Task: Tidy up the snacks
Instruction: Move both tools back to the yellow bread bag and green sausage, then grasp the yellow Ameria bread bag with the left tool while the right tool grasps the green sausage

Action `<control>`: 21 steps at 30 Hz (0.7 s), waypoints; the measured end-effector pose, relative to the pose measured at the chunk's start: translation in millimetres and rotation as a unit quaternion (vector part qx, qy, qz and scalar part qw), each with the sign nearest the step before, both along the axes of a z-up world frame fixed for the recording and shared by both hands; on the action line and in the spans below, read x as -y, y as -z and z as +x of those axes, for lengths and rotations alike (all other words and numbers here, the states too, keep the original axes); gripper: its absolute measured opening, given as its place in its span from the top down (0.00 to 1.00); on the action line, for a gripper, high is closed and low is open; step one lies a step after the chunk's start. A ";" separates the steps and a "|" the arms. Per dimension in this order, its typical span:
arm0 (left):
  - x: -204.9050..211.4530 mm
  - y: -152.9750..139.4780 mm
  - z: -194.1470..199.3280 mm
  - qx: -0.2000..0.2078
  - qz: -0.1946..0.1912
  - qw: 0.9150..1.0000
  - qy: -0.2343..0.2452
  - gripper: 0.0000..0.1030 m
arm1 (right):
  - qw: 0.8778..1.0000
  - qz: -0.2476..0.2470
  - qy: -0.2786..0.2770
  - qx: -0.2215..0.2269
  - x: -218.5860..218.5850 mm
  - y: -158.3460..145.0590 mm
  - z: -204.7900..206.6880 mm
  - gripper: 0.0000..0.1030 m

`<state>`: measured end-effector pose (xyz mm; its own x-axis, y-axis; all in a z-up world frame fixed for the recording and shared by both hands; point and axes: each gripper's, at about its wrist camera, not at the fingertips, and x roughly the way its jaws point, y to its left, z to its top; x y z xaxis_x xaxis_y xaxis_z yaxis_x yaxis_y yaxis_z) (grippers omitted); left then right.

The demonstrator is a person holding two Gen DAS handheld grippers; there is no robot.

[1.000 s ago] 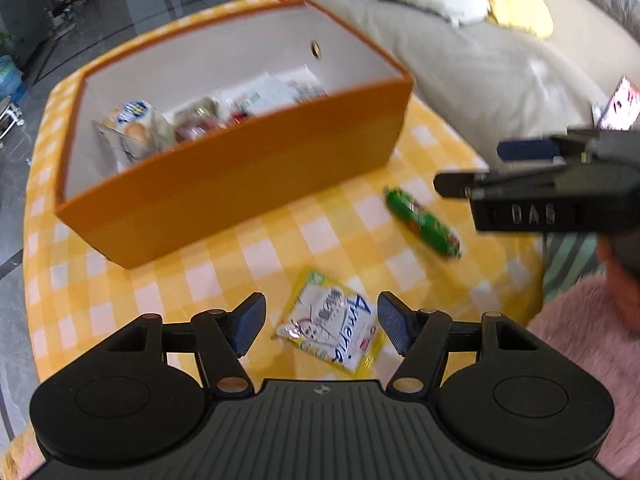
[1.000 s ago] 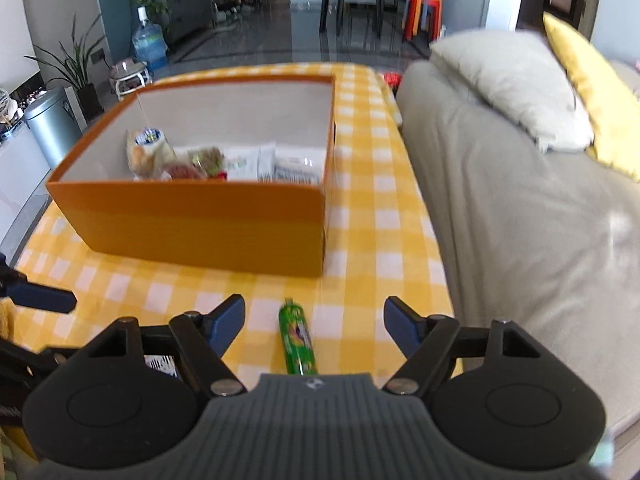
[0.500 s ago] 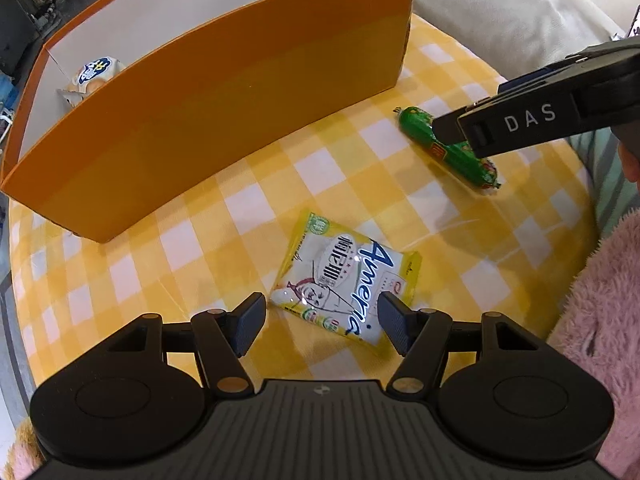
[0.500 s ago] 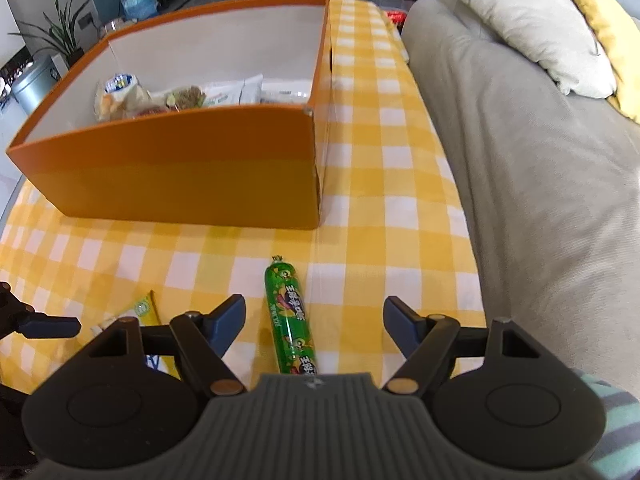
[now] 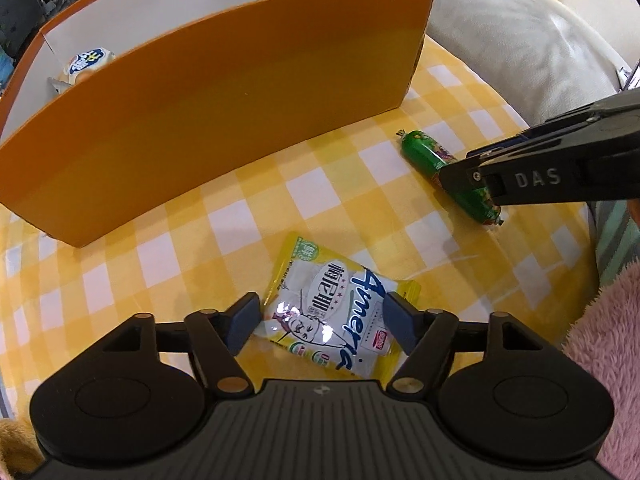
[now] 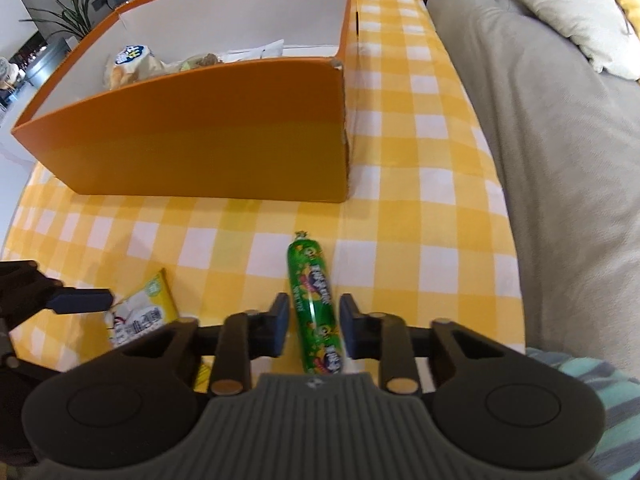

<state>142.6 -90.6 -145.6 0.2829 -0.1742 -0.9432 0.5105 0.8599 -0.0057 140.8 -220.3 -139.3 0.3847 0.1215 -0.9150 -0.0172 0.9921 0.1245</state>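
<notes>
Right claw (image 6: 313, 326) clamps one green sausage (image 6: 314, 300); one yellow packet (image 5: 336, 314); one box (image 5: 224, 108).

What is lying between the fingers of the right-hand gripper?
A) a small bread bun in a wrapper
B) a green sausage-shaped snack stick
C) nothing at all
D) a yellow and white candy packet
B: in the right wrist view the green snack stick lies lengthwise between the fingers of the right gripper, on the yellow checked tablecloth; the yellow candy packet sits by the left gripper instead.
</notes>
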 end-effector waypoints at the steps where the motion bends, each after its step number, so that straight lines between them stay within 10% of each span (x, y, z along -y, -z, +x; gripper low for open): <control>1: 0.5 1.2 -0.2 0.001 0.001 1.000 0.000 0.15 | 1.000 0.005 0.001 0.001 0.6 -0.7 -1.0 0.82; 21: 9.3 9.5 -7.4 0.020 -0.007 0.999 0.031 0.08 | 1.000 0.010 0.006 -0.029 -1.3 11.3 5.5 0.69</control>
<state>135.2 -99.9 -155.1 0.3079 -0.2064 -0.9288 0.5632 0.8263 0.0031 146.3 -219.0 -150.6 0.3327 0.1359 -0.9332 0.0028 0.9894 0.1451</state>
